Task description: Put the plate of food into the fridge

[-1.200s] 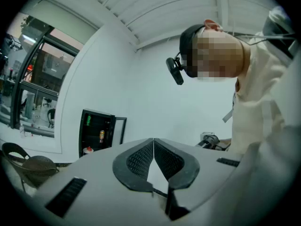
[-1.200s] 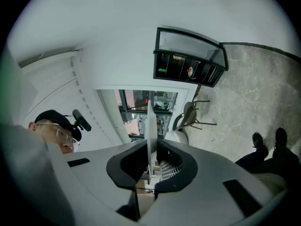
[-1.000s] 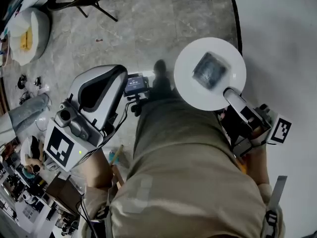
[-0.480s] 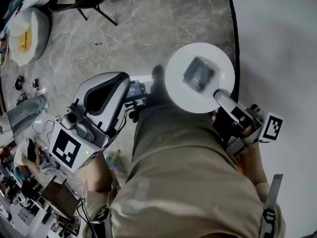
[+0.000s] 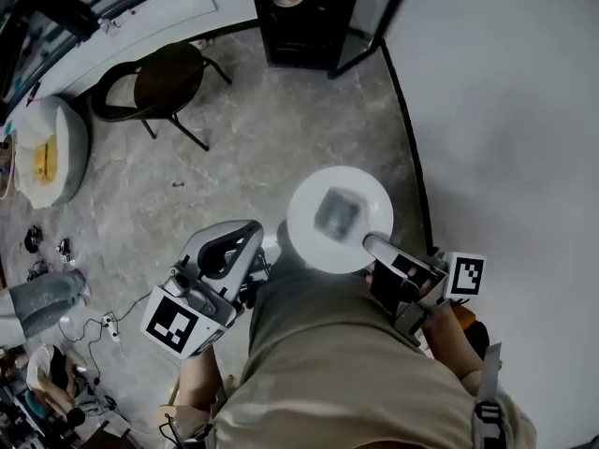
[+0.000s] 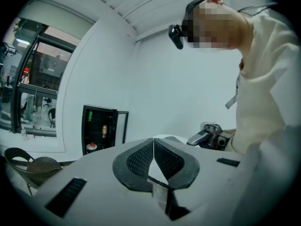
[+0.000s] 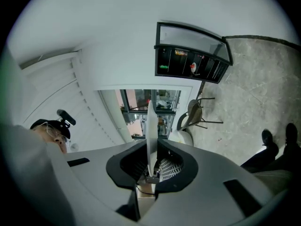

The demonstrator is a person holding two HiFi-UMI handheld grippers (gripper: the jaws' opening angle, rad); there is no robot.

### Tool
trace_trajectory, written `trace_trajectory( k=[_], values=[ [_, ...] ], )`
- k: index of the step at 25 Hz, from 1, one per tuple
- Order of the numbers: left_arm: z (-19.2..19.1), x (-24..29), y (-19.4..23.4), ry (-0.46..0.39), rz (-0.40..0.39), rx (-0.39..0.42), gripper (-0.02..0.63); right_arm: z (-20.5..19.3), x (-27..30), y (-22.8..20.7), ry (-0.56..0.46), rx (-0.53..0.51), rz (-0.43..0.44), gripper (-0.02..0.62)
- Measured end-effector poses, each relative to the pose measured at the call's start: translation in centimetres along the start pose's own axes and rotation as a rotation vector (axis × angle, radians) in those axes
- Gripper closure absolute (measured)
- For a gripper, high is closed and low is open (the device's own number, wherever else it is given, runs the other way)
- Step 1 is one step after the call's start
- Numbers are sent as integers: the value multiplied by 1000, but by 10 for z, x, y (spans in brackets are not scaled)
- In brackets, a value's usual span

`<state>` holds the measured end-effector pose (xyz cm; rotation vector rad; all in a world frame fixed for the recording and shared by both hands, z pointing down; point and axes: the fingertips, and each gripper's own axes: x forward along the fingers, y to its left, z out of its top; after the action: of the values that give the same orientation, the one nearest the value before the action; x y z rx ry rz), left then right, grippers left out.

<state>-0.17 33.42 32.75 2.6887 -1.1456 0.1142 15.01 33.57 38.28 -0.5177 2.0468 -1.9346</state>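
The right gripper (image 5: 373, 245) pinched the rim of the plate (image 5: 314, 241), food (image 5: 337, 211) on top, near the person. The left gripper (image 6: 153, 147) was squeezed together, empty. The fridge (image 5: 304, 17) stood far ahead, so the plate needed carrying flat

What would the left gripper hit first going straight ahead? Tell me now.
Likely the near rim of the white plate, held by the right gripper, just beyond the tips of the left gripper; depth is unclear, else the wall.
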Motion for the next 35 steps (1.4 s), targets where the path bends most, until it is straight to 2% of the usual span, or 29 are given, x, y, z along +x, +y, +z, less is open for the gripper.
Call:
trace_trajectory(
  k=[4, 10, 24, 35],
  values=[
    [10, 8, 19, 10, -2, 8, 594, 12, 10, 8, -26, 29, -11, 551],
    [8, 12, 47, 47, 63, 15, 594, 21, 20, 11, -64, 31, -9, 551],
    [23, -1, 76, -15, 15, -2, 594, 28, 56, 22, -106, 0, -13, 551],
    [9, -11, 90, 17, -31, 31, 594, 17, 81, 17, -152, 24, -20, 551]
  ],
)
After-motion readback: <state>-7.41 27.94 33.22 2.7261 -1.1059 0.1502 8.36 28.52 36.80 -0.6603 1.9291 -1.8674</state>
